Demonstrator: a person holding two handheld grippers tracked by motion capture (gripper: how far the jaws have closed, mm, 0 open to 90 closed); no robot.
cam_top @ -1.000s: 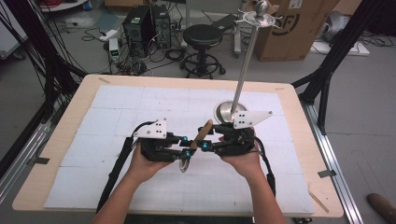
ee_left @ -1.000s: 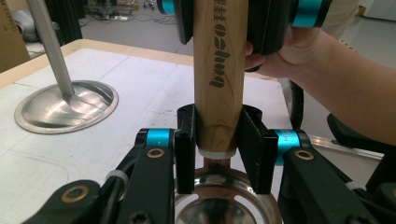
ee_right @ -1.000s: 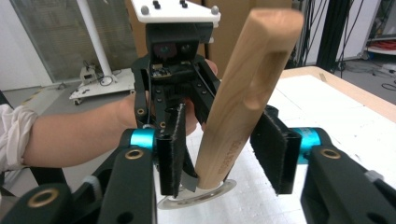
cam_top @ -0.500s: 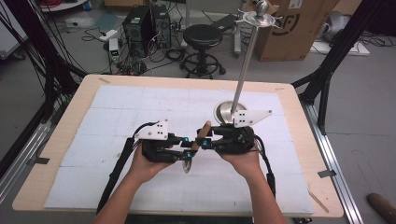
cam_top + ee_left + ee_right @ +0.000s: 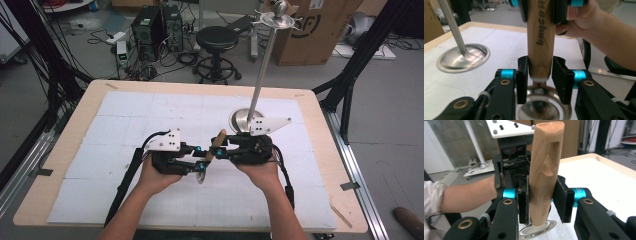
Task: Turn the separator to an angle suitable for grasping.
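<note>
Tool (image 5: 216, 145), a wooden handle with a round metal head, held tilted just above the mat (image 5: 125, 115), near mid-table, between both grippers. Right gripper (image 5: 541, 197) clenched on the handle below its slot, pads pressed to both sides. Left gripper (image 5: 540, 75) at the handle's lower end just above the metal head; jaws just eased a little apart, handle between them, pads seemingly touching its sides.

Probably a handover from left to right. To do it well:
- Keep the right grip firm and level before freeing the left; a smooth, tapered handle could slip or swing.
- Open the left jaws fully, then draw them straight back off the handle, clear of the metal head.
- Hold both hands quiet meanwhile; no twisting against the other grip.
- Mind the stand (image 5: 241, 120) just behind the right hand.

Surface: white gridded mat on a pale wooden table (image 5: 320, 150), with the metal stand's dished base and tall pole.

Room: grey floor with cables, black stool (image 5: 216, 37), computer towers (image 5: 155, 25), cardboard box (image 5: 310, 30).
</note>
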